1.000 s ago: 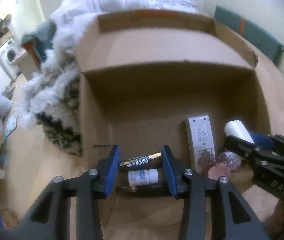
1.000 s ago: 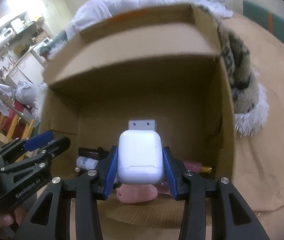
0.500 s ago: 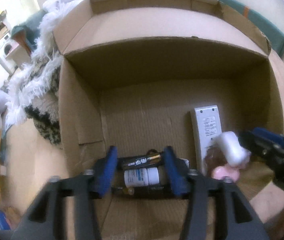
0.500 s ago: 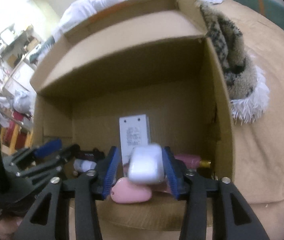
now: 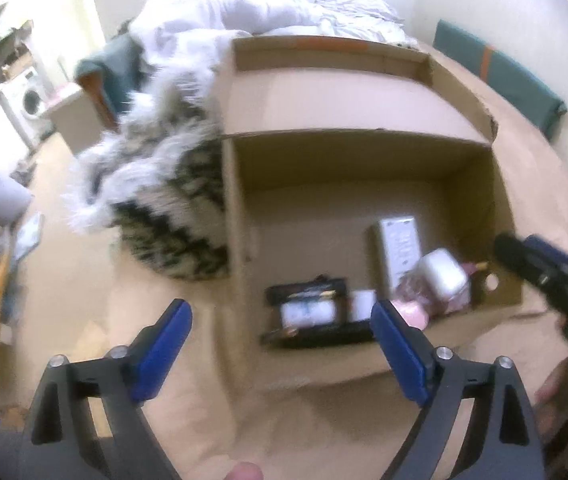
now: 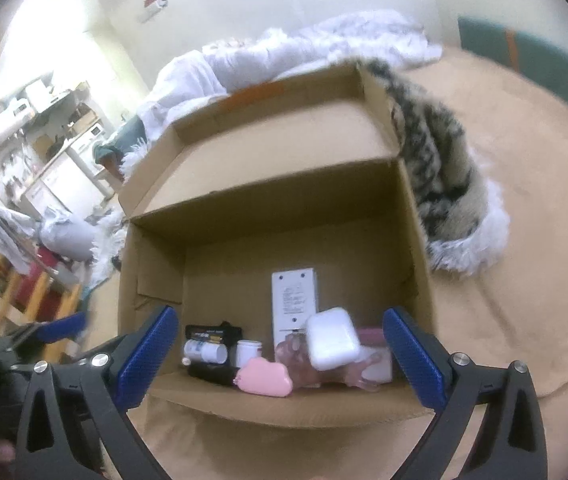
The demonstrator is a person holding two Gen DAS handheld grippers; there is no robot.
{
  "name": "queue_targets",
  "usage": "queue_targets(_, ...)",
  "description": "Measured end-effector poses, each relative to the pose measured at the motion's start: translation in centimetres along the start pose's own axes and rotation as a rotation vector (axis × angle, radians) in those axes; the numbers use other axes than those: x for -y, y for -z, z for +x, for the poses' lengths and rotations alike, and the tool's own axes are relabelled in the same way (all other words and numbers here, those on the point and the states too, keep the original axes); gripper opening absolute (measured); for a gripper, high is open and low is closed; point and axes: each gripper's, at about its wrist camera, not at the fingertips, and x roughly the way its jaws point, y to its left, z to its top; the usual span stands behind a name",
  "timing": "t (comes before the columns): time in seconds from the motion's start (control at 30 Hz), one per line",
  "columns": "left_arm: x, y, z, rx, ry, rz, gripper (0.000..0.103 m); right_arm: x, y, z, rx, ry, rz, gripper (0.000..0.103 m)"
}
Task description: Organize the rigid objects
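An open cardboard box (image 5: 240, 216) (image 6: 152, 264) lies on a tan blanket. Near its front, a black-and-gold battery (image 5: 312, 292) (image 6: 206, 335) and a white pill bottle (image 5: 308, 312) (image 6: 204, 353) rest on a black item. A white earbud case (image 6: 331, 344) (image 5: 442, 278) sits tilted on pink objects, beside a white remote (image 6: 294, 300) (image 5: 400, 246) and a pink cloud-shaped piece (image 6: 265, 376). My left gripper (image 5: 278, 316) hovers above the box front, its jaws opening with nothing between them. My right gripper (image 6: 280, 322) (image 5: 544, 272) is also opening wide, clear of the case.
A furry black-and-white throw (image 5: 164, 208) (image 6: 440, 176) lies against the box's side. White bedding (image 5: 284, 8) is piled behind the box. A green cushion (image 5: 496, 80) stands against the wall at the right. A small white jar (image 6: 249, 353) stands in the box.
My left gripper let go of the battery and my right let go of the white case. Both opened wide and drew back and up from the box.
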Motion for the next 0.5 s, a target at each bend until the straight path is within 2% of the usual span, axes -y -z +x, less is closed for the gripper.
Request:
queue_targets(0.13, -2.1, 2.0, -1.9, 0.061, -0.074, -0.024, 0.090, -0.4, 1.2, -1.3, -0.001, 0.026, 0.004, 0.103)
queue_targets(0.3, -4.1, 3.9, -3.2, 0.043, -0.052, -0.074, 0.090, -1.2, 3.1, -3.5, 0.032, 0.020, 0.025, 0.103)
queue_targets(0.5, -4.7, 6.5, -5.1, 0.089, -0.012, -0.085, 0.090, -3.6, 5.6, -4.9, 0.039, 0.020, -0.031, 0.103)
